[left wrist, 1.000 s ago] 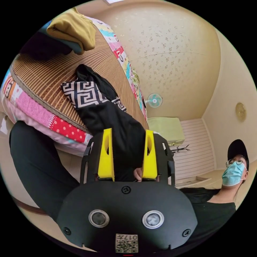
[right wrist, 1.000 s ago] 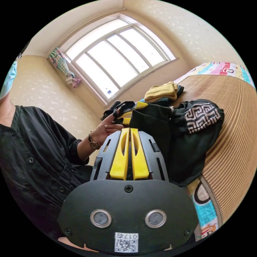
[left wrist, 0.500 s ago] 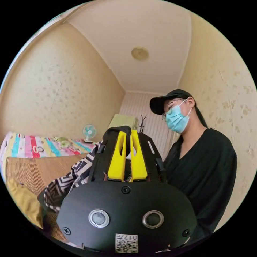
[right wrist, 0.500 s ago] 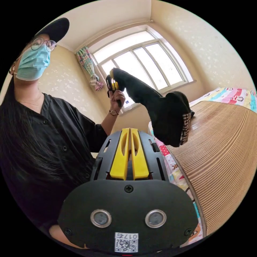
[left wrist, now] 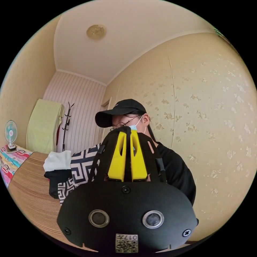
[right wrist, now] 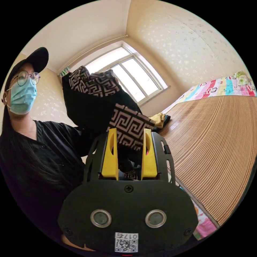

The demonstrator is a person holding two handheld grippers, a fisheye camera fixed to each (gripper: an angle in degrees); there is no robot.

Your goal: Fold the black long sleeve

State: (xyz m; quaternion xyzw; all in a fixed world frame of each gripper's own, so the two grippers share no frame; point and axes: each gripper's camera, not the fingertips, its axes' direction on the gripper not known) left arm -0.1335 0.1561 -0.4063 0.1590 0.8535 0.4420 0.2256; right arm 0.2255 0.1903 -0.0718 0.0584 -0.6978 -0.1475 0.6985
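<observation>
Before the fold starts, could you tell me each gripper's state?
Left gripper: shut on the black long sleeve.
Right gripper: open, cloth between its jaws.

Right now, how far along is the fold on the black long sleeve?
Early stage. Done: the black long sleeve is lifted off the woven mat. In hand: the left gripper is shut on a pinch of it; the right gripper is open, patterned cloth hanging between its jaws, no grip. Left: spreading it flat on the mat and every fold; none shows yet.

Bed [right wrist: 219, 67] under a ribbed bamboo mat [right wrist: 214, 150], folded yellow clothes [right wrist: 158, 119] at its far end
</observation>
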